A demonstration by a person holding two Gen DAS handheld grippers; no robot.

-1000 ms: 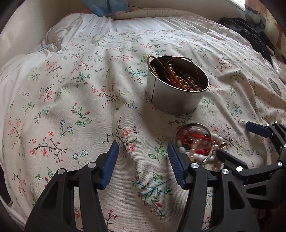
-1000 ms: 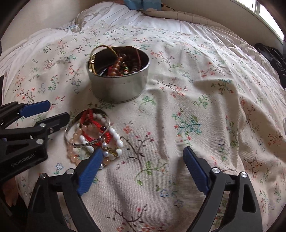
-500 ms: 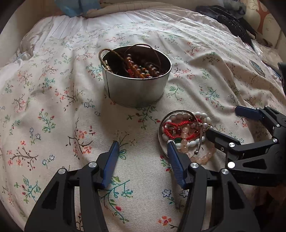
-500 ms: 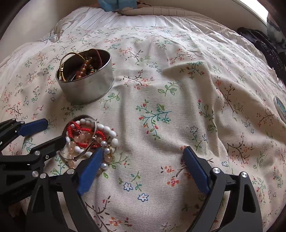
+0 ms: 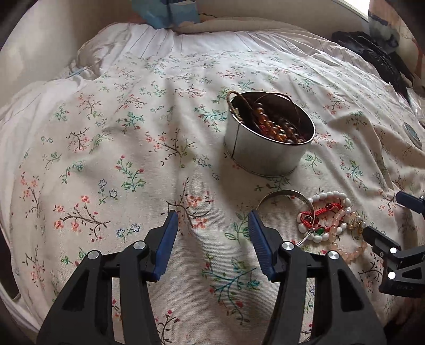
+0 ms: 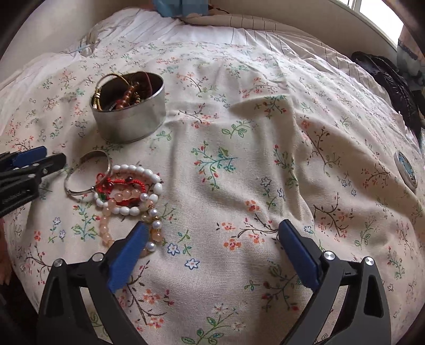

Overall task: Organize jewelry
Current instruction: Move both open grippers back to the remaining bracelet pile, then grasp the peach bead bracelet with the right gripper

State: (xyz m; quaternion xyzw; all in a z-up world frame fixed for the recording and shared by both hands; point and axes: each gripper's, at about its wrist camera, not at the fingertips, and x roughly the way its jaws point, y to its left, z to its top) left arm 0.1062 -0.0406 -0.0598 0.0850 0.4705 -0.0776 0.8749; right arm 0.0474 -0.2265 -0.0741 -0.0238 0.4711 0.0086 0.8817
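Note:
A round metal tin (image 5: 265,151) (image 6: 130,124) holding amber beads and bangles stands on the floral bedspread. In front of it lies a pile of bracelets (image 5: 324,220) (image 6: 124,191): a silver bangle (image 5: 279,195) (image 6: 87,172), white beads, a red cord, pink beads. My left gripper (image 5: 212,233) is open and empty, just left of the pile. My right gripper (image 6: 212,246) is open and empty, just right of the pile; its left finger is close to the pink beads.
A small round blue-faced lid (image 6: 406,169) (image 5: 411,132) lies on the bedspread at the right. A black bag (image 5: 377,55) (image 6: 390,82) sits at the far right edge. A blue item (image 5: 170,13) lies at the head of the bed.
The left gripper has pulled back and to the left of the pile. The right gripper has moved closer to the pile. The silver bangle now lies partly off the other bracelets.

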